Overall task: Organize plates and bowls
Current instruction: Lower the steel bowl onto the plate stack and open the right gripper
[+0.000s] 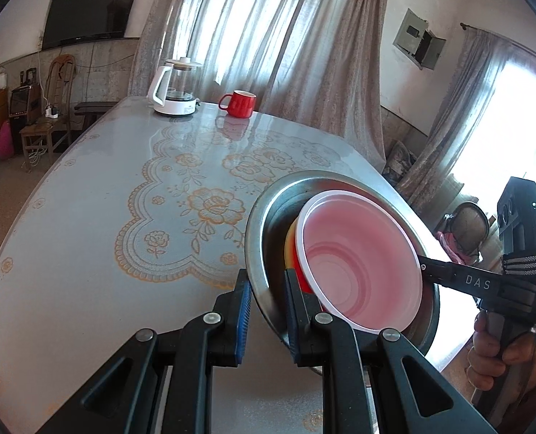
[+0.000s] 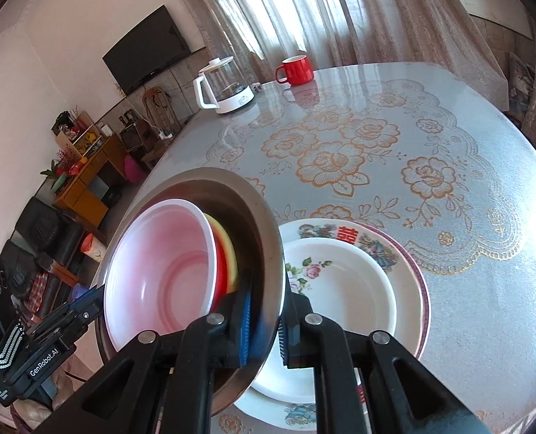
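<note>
A steel bowl point(image 1: 278, 195) point(image 2: 253, 224) hangs tilted above the table, held by its rim from two sides. Nested inside it are a pink-lined white bowl point(image 1: 361, 264) point(image 2: 159, 264), a red bowl point(image 2: 221, 264) and a yellow bowl point(image 1: 288, 246) point(image 2: 228, 249). My left gripper point(image 1: 268, 307) is shut on the near rim in its own view and shows at the left point(image 2: 87, 300) in the right wrist view. My right gripper point(image 2: 264, 329) is shut on the opposite rim and shows at the right point(image 1: 427, 267). Below lies a white plate point(image 2: 340, 289) on a floral plate point(image 2: 408, 271).
The table point(image 1: 87, 235) point(image 2: 484, 199) wears a glossy grey cloth with gold roses. At its far end stand a glass kettle point(image 1: 174, 88) point(image 2: 224, 85) and a red mug point(image 1: 240, 104) point(image 2: 296, 69). Curtains hang behind; a hand point(image 1: 484, 358) grips the right tool.
</note>
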`<state>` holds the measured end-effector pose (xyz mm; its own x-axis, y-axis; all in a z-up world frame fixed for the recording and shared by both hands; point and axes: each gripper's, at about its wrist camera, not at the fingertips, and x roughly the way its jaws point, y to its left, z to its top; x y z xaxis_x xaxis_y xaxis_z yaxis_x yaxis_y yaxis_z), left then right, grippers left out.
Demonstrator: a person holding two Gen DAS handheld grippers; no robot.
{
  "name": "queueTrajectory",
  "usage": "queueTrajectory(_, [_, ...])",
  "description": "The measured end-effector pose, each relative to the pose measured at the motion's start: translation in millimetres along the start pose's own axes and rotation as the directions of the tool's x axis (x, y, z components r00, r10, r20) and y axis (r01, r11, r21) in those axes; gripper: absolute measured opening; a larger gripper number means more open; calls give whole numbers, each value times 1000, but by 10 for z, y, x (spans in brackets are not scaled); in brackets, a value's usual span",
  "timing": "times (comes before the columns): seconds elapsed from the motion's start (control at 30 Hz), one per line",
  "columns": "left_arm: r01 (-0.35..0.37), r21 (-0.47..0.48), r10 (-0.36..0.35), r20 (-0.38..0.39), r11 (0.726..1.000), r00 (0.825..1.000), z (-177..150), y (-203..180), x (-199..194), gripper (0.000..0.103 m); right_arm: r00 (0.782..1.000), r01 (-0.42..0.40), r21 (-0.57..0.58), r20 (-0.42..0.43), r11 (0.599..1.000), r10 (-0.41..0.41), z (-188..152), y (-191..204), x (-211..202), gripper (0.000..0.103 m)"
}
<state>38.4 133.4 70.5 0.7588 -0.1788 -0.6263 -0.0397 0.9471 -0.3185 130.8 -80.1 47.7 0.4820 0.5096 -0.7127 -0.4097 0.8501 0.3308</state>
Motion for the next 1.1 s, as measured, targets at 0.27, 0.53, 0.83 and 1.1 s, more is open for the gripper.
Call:
queueTrajectory(0.27, [51, 43, -47, -89, 998, 995, 13, -324, 317, 17, 997, 78, 78, -7, 994, -78, -77, -373, -142, 11])
queueTrajectory(0.53, [36, 60, -26, -154, 998, 988, -105, -422, 542, 17, 992, 112, 134, -66, 985, -104, -180, -666, 8, 11])
queueTrajectory(0.83, [25, 63, -13, -174, 998, 985, -138, -414, 627, 17, 988, 135, 132, -97, 982, -123, -231, -713, 143, 14])
queueTrajectory(1.1, [16, 47, -7, -185, 999, 983, -140, -386, 686, 18, 991, 119, 154, -78, 981, -108, -244, -773, 83, 23])
